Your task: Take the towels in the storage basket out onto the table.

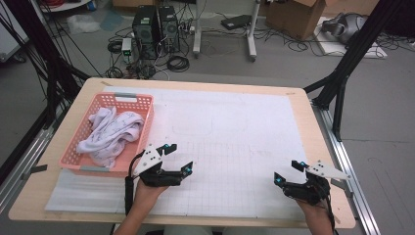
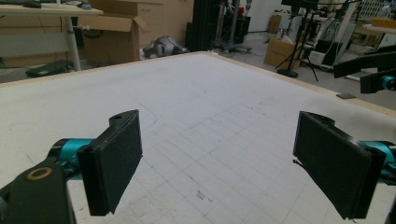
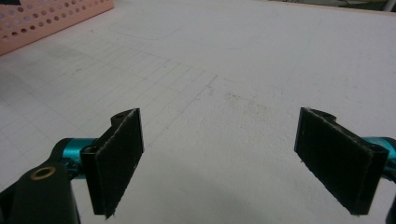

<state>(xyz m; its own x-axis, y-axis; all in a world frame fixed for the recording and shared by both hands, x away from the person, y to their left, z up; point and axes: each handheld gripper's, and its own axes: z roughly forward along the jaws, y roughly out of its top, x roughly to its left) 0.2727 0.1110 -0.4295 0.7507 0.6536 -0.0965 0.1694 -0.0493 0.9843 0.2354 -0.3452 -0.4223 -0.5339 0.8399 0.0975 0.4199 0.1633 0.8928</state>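
A pink plastic basket (image 1: 85,169) stands at the table's left with a crumpled white cloth (image 1: 110,132) inside. My left gripper (image 1: 179,157) hovers just right of the basket's near corner, open and empty. In the left gripper view its two black pads (image 2: 114,163) stand wide apart over the white gridded mat (image 2: 205,140). My right gripper (image 1: 288,171) rests near the table's front right, also open with nothing between its pads (image 3: 116,161). The right gripper view catches the basket's corner (image 3: 46,18) at top left.
The white gridded mat (image 1: 235,137) covers most of the wooden table (image 1: 318,127). Black frame legs (image 1: 342,83), computer towers (image 1: 156,29), cables and cardboard boxes (image 1: 298,14) stand on the floor beyond the table's far edge.
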